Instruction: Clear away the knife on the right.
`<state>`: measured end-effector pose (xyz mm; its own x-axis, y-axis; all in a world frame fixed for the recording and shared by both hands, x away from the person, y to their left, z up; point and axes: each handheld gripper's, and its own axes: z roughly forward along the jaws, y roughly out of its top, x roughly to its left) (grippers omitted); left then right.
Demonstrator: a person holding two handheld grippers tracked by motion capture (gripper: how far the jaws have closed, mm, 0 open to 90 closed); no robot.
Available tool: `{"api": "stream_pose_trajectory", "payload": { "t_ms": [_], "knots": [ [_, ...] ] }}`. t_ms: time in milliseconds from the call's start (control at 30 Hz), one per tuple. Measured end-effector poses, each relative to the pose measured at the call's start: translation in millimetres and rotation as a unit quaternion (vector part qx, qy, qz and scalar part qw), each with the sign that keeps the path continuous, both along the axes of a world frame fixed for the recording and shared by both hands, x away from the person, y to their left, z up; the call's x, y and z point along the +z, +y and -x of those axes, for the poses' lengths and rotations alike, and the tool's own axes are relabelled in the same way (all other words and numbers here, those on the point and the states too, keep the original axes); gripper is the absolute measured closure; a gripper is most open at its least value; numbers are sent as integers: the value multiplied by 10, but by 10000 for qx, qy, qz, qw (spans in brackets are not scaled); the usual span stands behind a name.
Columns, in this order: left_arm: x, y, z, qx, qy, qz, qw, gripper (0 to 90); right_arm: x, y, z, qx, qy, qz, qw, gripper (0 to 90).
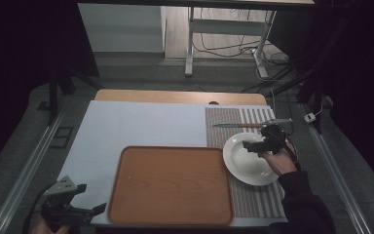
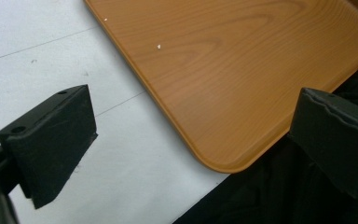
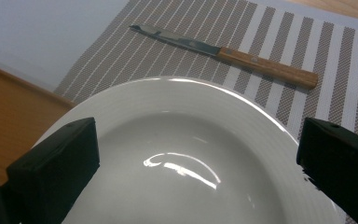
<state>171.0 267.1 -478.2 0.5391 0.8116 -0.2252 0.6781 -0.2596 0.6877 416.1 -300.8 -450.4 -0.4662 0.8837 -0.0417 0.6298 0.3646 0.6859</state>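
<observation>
A white deep plate (image 1: 250, 161) (image 3: 182, 154) lies on a striped placemat (image 1: 224, 127) (image 3: 121, 60) at the right of the table. Just beyond it rests a knife (image 1: 246, 125) (image 3: 223, 51) with a wooden handle, its blade pointing left. My right gripper (image 1: 251, 146) (image 3: 200, 144) hovers over the plate's far rim, open, with nothing between its jaws. A brown wooden tray (image 1: 170, 185) (image 2: 242, 60) sits empty at the centre front. My left gripper (image 1: 91, 197) (image 2: 196, 116) is open near the tray's front left corner, holding nothing.
A white cloth (image 1: 136, 126) (image 2: 37, 51) covers most of the table, with bare room left of the tray. The table's front edge runs close to my left gripper. Beyond the far edge are desk legs (image 1: 190, 44) and cables (image 1: 272, 58) on the floor.
</observation>
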Motion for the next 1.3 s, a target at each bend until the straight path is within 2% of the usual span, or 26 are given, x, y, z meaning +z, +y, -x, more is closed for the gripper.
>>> {"api": "stream_pose_trajectory", "payload": {
  "t_ms": [167,500,733,767,867,933,1067,1167,1267,1300],
  "knots": [
    [1,11,0,1,5,57,10000,7,-10,1,-132,29,-1,100,9999,0],
    [-4,13,-5,1,20,58,10000,16,-89,-5,-465,-123,112,73,9998,0],
    [-5,28,-4,15,40,121,9999,19,-177,16,-687,-211,202,278,9992,0],
    [-6,29,-3,18,45,132,9999,19,-180,9,-713,-224,188,282,9992,22],
    [-7,35,-2,14,47,143,9999,22,-172,-30,-784,-241,182,238,9993,115],
    [-8,36,-2,15,50,148,9999,23,-168,-64,-832,-259,205,230,9992,209],
    [-9,28,-5,6,69,130,9999,27,-178,-148,-930,-174,379,189,9990,537],
    [-9,26,-7,-8,77,123,9999,29,-213,-199,-1011,-79,536,168,9984,749],
    [-10,25,-8,-12,78,118,9999,30,-239,-217,-1081,-59,568,296,9979,900],
    [-10,24,-8,-16,79,111,9999,30,-246,-217,-1110,-139,542,386,9977,900]
  ]
}}
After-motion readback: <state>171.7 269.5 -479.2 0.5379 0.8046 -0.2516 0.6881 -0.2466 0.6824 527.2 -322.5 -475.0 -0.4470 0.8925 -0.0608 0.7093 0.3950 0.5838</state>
